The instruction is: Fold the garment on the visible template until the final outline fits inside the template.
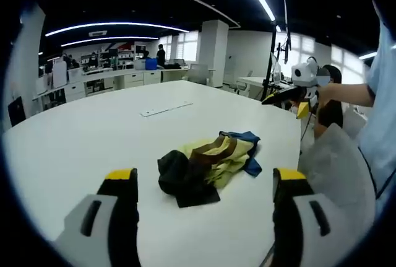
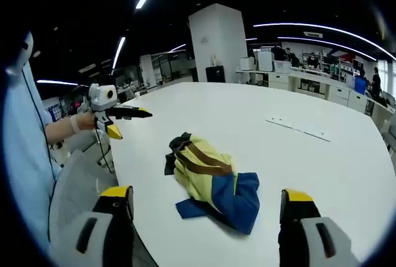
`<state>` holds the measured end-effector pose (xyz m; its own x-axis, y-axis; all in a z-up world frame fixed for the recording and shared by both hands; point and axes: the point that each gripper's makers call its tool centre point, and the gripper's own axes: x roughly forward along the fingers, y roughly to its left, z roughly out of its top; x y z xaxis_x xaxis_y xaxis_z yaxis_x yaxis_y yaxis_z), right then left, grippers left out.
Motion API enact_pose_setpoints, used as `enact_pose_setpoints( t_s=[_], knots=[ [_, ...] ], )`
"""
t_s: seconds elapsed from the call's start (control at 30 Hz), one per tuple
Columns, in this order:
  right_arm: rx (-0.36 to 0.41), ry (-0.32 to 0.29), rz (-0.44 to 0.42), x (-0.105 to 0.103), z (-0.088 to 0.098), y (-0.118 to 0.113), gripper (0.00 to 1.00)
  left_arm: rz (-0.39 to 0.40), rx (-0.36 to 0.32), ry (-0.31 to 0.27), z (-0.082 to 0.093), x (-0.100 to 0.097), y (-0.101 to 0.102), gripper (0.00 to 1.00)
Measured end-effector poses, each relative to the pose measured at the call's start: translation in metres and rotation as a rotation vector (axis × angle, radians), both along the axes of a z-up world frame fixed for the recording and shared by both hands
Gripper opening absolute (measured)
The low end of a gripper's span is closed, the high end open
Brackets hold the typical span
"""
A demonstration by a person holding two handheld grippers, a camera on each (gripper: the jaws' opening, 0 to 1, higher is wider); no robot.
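Observation:
A crumpled garment [image 1: 210, 158] lies in a heap on the white table [image 1: 93, 137]; it is pale yellow with brown bands, a black part and a blue part. In the left gripper view my left gripper [image 1: 205, 175] is open, hovering short of the heap, its yellow-tipped jaws wide to either side. The right gripper view shows the same garment [image 2: 207, 177] from the other side, blue part nearest. There my right gripper [image 2: 207, 194] is open too and holds nothing. Each gripper appears in the other's view: right gripper [image 1: 296, 95], left gripper [image 2: 120, 118], both held off the table's edge.
A thin flat white strip [image 1: 166, 109] lies on the table beyond the garment, also seen as the strip [image 2: 298, 127]. A person in a light blue sleeve [image 2: 25, 149] stands at the table edge. Desks, a white pillar [image 2: 216, 44] and people fill the office behind.

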<state>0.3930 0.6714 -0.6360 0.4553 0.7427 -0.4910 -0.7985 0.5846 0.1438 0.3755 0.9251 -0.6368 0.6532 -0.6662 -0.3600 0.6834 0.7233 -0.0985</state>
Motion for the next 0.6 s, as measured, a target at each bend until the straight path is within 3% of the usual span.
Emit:
enact_pose_setpoints(
  t_s=[0.6],
  knots=[
    [0.000, 0.025, 0.010, -0.009, -0.012, 0.007, 0.99, -0.008, -0.012, 0.006, -0.003, -0.001, -0.006, 0.86]
  ],
)
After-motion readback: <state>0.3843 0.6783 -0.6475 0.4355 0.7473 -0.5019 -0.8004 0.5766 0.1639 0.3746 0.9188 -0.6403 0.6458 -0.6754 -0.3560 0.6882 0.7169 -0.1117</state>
